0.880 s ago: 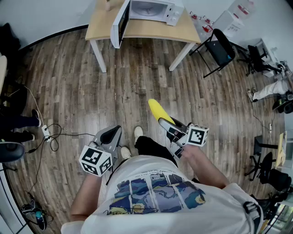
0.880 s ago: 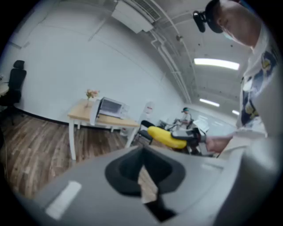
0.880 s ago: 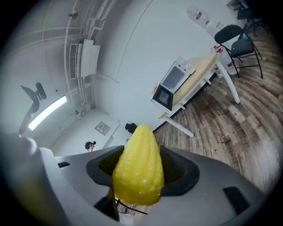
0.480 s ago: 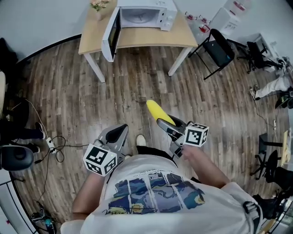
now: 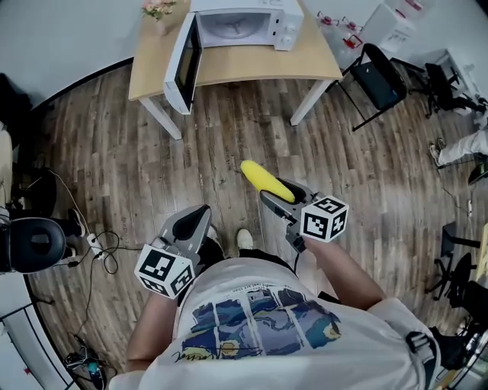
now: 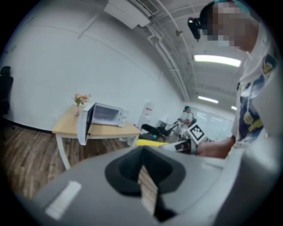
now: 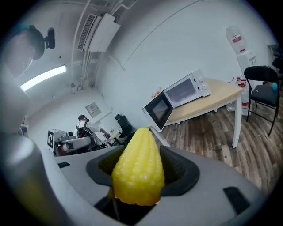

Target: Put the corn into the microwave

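A yellow corn cob (image 5: 263, 180) sticks forward out of my right gripper (image 5: 276, 195), which is shut on it above the wooden floor. In the right gripper view the corn (image 7: 138, 172) fills the space between the jaws, tip up. My left gripper (image 5: 194, 222) hangs lower left of it, shut and holding nothing; its pads (image 6: 147, 190) meet. The white microwave (image 5: 240, 21) stands on a light wooden table (image 5: 252, 65) at the far wall, its door (image 5: 181, 65) swung wide open to the left. It is some steps ahead of both grippers.
A black folding chair (image 5: 375, 79) stands right of the table. Cables (image 5: 95, 245) and a black office chair (image 5: 32, 244) lie at the left. A small flower pot (image 5: 157, 9) sits on the table's left corner. Wooden floor stretches between me and the table.
The person has walked forward: the table and microwave have come closer and shifted slightly. Both grippers keep their pose, and the corn stays in the right one.
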A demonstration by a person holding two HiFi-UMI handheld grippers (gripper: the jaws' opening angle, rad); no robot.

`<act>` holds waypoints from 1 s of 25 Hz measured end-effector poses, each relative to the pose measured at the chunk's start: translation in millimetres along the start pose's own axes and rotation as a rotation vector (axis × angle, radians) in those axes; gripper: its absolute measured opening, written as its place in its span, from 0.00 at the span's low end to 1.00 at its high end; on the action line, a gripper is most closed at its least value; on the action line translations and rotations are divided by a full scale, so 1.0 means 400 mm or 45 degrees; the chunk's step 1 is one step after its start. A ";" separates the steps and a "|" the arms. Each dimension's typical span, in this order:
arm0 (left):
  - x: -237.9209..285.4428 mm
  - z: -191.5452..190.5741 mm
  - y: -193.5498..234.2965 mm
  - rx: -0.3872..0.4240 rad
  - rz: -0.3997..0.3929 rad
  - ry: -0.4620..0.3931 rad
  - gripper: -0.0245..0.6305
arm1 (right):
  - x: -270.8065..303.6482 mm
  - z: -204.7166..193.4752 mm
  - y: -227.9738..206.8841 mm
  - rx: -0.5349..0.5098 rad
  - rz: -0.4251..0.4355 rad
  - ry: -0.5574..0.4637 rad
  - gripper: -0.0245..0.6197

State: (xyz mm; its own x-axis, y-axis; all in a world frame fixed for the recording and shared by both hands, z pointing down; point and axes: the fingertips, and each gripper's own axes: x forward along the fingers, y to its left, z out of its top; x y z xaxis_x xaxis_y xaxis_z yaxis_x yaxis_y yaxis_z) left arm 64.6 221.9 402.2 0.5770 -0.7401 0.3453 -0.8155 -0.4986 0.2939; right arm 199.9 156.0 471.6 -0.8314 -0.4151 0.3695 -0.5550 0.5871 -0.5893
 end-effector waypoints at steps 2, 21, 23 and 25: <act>0.012 0.022 0.057 0.024 0.004 0.000 0.05 | 0.046 0.027 -0.023 0.004 -0.020 -0.005 0.43; 0.175 0.328 0.575 0.168 -0.254 -0.040 0.05 | 0.448 0.390 -0.208 0.062 -0.372 -0.214 0.43; 0.183 0.343 0.603 0.138 -0.249 -0.050 0.05 | 0.474 0.414 -0.239 0.071 -0.398 -0.223 0.43; 0.203 0.364 0.626 0.130 -0.245 -0.059 0.05 | 0.499 0.455 -0.282 0.058 -0.422 -0.235 0.43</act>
State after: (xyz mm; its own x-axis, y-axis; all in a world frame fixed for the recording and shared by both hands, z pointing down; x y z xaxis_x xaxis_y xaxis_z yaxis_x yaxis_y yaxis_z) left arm -99.4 -28.7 374.1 0.7218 -0.6456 0.2494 -0.6921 -0.6743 0.2576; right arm 101.6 -119.6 481.0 -0.5855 -0.6979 0.4126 -0.7879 0.3701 -0.4922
